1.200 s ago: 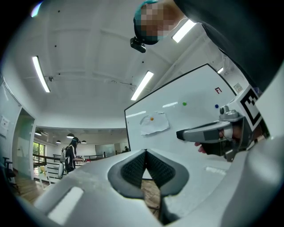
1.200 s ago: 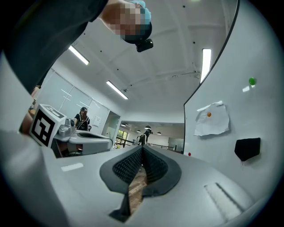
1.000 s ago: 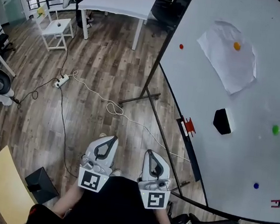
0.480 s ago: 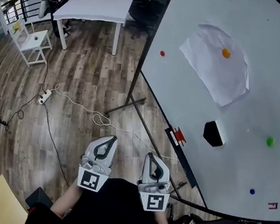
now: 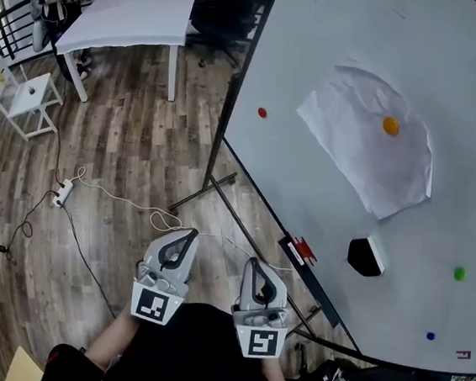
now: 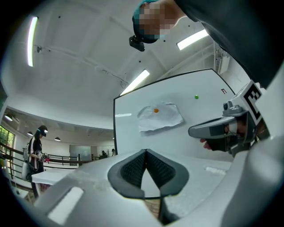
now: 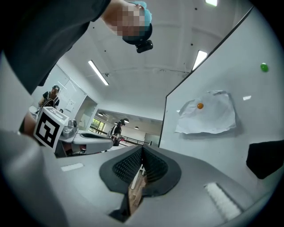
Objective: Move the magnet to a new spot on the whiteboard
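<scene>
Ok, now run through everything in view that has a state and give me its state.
left hand-held gripper: shut, empty, clear of the whiteboard.
right hand-held gripper: shut, empty.
orange magnet: stuck on the whiteboard, pinning the paper.
paper: crumpled, lying against the board.
green magnet: stuck on bare board.
black eraser: stuck to the board, untouched.

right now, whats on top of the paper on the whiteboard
An orange magnet sits on the paper, near its upper edge. The whiteboard under the paper is covered, so nothing there can be seen.
</scene>
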`<state>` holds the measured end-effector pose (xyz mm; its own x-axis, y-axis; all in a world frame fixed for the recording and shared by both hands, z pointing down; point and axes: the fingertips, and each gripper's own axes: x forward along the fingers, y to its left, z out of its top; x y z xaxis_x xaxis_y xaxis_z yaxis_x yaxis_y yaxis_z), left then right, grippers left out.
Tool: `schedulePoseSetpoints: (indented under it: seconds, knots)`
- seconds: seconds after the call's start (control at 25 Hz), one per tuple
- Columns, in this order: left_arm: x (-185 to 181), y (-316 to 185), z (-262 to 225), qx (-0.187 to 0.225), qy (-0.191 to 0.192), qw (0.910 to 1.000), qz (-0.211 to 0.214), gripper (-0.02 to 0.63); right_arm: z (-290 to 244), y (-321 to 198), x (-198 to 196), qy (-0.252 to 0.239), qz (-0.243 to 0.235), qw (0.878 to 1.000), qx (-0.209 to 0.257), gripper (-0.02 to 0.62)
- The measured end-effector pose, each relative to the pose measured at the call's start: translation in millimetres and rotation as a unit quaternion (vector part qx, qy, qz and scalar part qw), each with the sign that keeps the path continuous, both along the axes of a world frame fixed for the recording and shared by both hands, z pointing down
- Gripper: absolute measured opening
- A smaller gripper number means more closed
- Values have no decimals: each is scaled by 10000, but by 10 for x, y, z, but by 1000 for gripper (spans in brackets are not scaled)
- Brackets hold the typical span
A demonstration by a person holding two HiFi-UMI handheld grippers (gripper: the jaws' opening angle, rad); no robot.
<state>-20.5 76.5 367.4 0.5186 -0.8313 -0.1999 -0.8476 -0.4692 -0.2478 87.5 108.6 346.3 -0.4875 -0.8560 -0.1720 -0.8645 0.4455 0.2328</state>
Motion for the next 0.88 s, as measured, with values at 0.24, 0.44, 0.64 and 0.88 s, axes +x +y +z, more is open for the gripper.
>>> schedulePoseSetpoints:
  seconds: [0.24, 0.44, 0.64, 0.88]
  knots:
    - [-163, -521, -6, -22, 30, 9995, 321, 2, 5, -450, -197, 51, 298, 9995, -51, 2]
    - [-268, -907, 22, -9, 26, 9981, 609, 2, 15, -780, -383, 57, 531, 9986, -14, 2]
    - [-311, -1251, 1, 60, 83, 9950, 998, 2, 17, -1009, -541, 186, 829, 9964, 15, 2]
    - [-166, -1554, 54, 17, 118, 9906, 1361, 2, 97, -1164, -550, 263, 1037, 9942, -97, 2]
